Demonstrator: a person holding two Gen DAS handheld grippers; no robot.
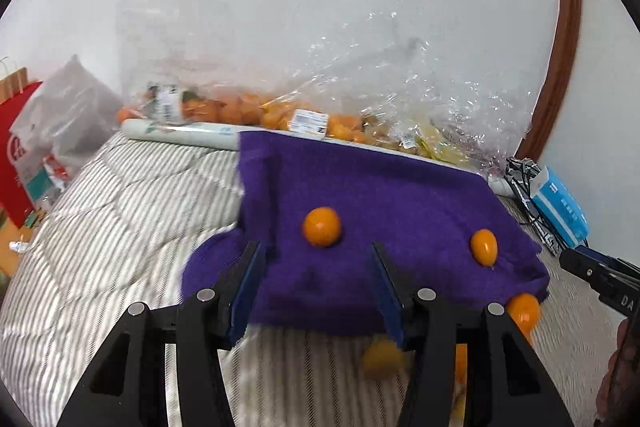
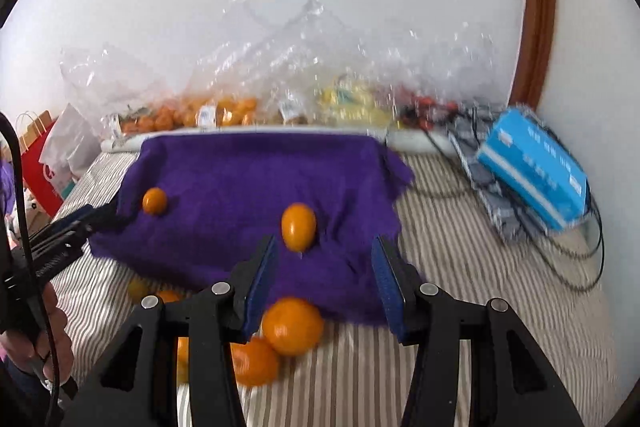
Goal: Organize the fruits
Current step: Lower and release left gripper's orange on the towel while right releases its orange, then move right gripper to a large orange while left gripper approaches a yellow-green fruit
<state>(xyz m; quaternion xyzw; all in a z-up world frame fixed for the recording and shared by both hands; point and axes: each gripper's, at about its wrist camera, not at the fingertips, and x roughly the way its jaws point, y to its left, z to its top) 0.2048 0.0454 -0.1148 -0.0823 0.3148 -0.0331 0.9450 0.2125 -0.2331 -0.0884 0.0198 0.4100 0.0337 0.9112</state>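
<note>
A purple cloth (image 1: 380, 195) (image 2: 248, 179) is spread over the striped bedding (image 1: 120, 219). On it lie a round orange fruit (image 1: 322, 227) (image 2: 155, 201) and an oval one (image 1: 484, 247) (image 2: 298, 227). More oranges sit at the cloth's near edge (image 1: 524, 311) (image 2: 292, 325) (image 2: 254, 367), and one is blurred (image 1: 382, 359). My left gripper (image 1: 315, 251) (image 2: 114, 213) hovers over the cloth's near left part, jaws apart, nothing pinched. My right gripper (image 2: 325, 241) (image 1: 564, 259) stands open over the near right part, above the large orange.
Clear plastic bags of oranges (image 1: 240, 111) (image 2: 208, 115) and yellow fruit (image 2: 352, 103) line the white wall. A blue box (image 2: 532, 171) (image 1: 560, 203) and cables (image 2: 568, 247) lie at the right. Red paper bag (image 1: 16, 155) and white bag (image 1: 68, 115) stand left. A hand (image 2: 48, 339) holds the left gripper.
</note>
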